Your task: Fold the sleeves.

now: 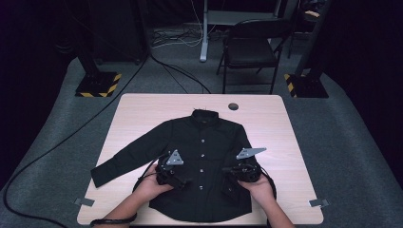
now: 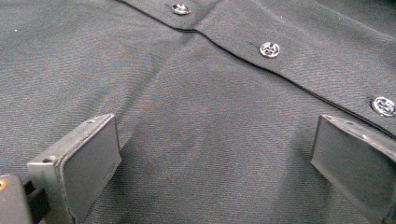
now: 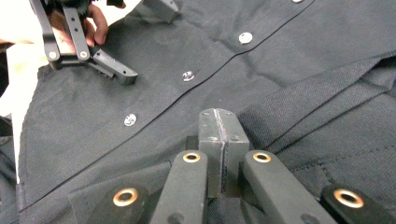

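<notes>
Black button-up shirt [image 1: 204, 156] lay flat on the desk [image 1: 266, 114], front up, buttoned; left sleeve was spread out, right sleeve looked already folded in over the body; folding seemed barely begun, most left; left gripper [image 2: 210, 154] had jaws wide apart, resting on the cloth, bare fabric between them, button placket [image 2: 280, 60] just beyond; right gripper [image 3: 219, 135] had jaws fully together, whether cloth was pinched between them I could not tell, sleeve fold [image 3: 317, 112] just beside them.
</notes>
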The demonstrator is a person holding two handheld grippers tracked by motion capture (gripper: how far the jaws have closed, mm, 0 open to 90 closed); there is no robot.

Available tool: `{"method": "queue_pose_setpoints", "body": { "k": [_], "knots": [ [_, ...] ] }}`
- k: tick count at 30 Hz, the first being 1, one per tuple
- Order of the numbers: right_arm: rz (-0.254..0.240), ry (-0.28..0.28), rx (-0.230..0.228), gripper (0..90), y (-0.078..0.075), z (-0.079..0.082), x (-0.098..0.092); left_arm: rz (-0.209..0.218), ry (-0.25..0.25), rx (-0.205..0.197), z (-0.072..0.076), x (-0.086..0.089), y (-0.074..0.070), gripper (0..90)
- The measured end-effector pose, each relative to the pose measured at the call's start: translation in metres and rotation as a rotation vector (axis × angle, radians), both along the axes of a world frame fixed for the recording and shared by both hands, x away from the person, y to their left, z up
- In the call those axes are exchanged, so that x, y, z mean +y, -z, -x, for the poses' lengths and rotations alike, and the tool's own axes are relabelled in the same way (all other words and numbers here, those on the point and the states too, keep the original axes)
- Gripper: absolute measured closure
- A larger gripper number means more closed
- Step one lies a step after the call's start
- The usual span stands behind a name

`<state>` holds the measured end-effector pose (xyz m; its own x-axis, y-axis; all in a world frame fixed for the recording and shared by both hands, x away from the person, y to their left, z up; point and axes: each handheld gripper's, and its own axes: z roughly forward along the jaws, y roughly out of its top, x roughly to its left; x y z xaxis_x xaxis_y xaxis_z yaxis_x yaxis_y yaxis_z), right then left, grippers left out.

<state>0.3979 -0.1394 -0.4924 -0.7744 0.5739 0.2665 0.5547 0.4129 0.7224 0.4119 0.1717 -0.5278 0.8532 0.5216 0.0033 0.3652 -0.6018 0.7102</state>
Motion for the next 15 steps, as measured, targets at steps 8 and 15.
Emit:
{"method": "queue_pose_setpoints", "body": {
  "k": [8, 15],
  "knots": [
    [0.025, -0.027, 0.003, 90.0, 0.005, 0.001, 0.010, 0.001, -0.001, 0.000, 0.000, 0.000, 0.000, 1.2],
    [0.042, -0.051, 0.003, 90.0, 0.008, 0.002, 0.018, 0.001, -0.002, -0.001, 0.000, 0.000, 0.000, 1.3]
  ]
}}
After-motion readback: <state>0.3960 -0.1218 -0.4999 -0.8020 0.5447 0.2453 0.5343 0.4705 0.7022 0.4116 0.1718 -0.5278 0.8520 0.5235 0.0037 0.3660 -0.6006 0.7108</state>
